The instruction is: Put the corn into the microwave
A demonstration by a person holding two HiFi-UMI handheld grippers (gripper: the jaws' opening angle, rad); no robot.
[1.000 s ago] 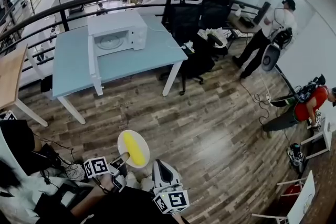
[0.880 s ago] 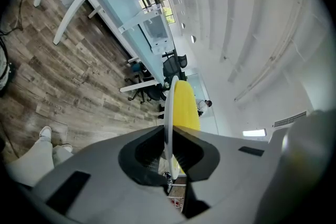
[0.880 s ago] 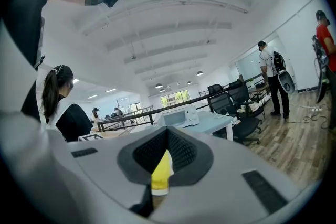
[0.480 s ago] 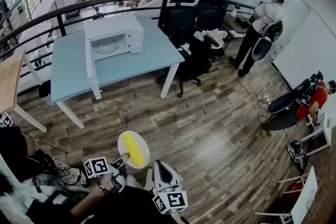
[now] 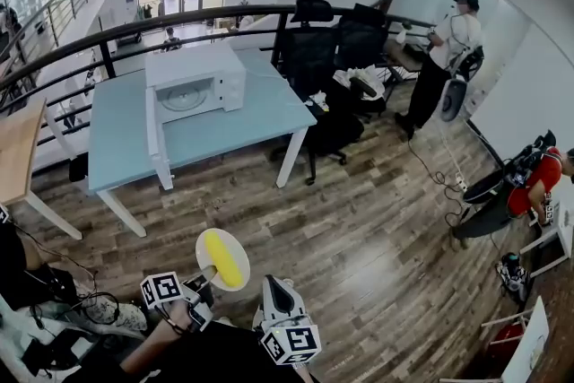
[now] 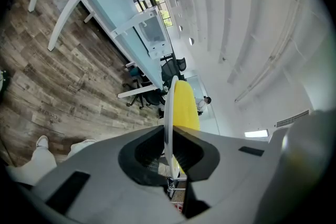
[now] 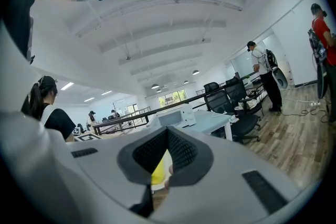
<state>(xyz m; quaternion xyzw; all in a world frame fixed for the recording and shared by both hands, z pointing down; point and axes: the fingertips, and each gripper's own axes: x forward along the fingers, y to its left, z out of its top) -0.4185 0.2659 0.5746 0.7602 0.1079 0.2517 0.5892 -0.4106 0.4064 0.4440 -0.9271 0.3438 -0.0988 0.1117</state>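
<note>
Microwave [image 5: 199, 78] on blue table [image 5: 256, 108], wood floor [image 5: 377, 229]

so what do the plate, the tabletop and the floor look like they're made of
Plate: white, smooth, thin-edged; probably plastic or ceramic, cannot tell which.
Tabletop: pale blue, even, faintly glossy; likely laminate or painted board.
Floor: brown planks with grain and seams; wood or wood-look laminate.
</note>
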